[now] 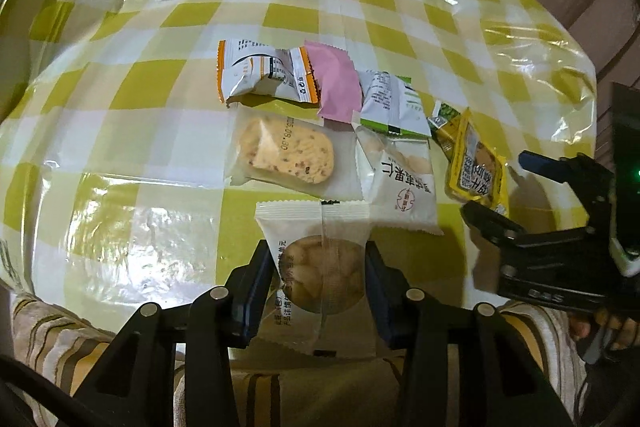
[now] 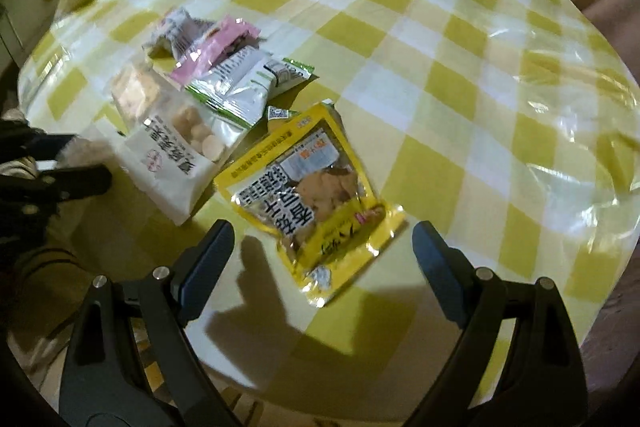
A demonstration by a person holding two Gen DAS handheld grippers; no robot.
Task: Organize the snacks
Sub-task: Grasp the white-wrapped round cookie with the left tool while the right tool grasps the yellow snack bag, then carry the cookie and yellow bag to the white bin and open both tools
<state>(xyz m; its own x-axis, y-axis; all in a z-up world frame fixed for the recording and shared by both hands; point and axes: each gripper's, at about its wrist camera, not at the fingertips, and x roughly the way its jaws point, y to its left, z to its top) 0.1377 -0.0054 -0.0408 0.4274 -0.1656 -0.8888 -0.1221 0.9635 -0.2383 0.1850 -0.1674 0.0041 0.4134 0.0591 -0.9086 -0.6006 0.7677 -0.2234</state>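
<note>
The left tool point(image 1: 320, 267) is clenched on a clear-wrapped round cookie point(image 1: 325, 273) at the near edge of the desk point(image 1: 160, 99), its two pads pressing the wrapper's sides; the packet's white top flap stands up beyond the fingers and its lower end hangs past the desk edge. The right tool point(image 2: 324, 259) is released, jaws spread wide, nothing between the pads; it hangs over the near edge just short of a yellow pouch point(image 2: 316, 195), which lies flat and skewed, one corner pointing toward the tool. From the left wrist view the right tool point(image 1: 512, 195) shows at the right side, with a hand point(image 1: 612, 331) below it, and the yellow pouch point(image 1: 476, 163) lies just beyond its fingers. The other snacks sit in a loose cluster toward the middle of the desk, which wears a yellow-and-white checked cloth under clear plastic. A white nut bag point(image 1: 400, 187) lies just left of the pouch, near it but whether touching cannot be told, and beside a clear packet with an oblong biscuit point(image 1: 286, 157). Behind these, farther from the near edge, lie an orange-and-white packet point(image 1: 264, 73), a pink packet point(image 1: 334, 81) overlapping it, and a green-and-white packet point(image 1: 390, 105). A small green sachet point(image 2: 280, 114) peeks out at the pouch's far corner
</note>
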